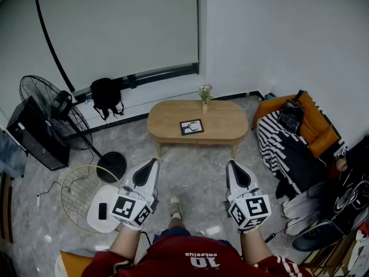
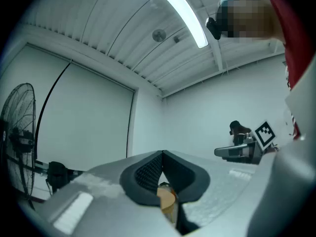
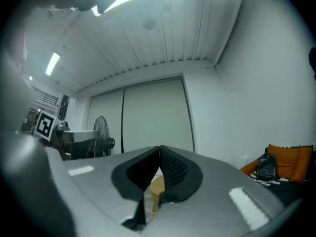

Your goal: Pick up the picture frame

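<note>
Left gripper (image 1: 151, 164): jaws pressed together, nothing between them, well short of the table (image 1: 222, 123).
Right gripper (image 1: 232, 165): jaws together, also empty.
Picture frame (image 1: 191, 127): lies flat near the middle of the oval wooden table.
Flower vase (image 1: 204, 95): stands at the table's far edge.

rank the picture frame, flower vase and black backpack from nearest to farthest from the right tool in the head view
1. Picture frame, on the wooden table, ahead of the right tool.
2. Flower vase, at the table's far edge.
3. Black backpack, against the far wall, off to the left.
</note>
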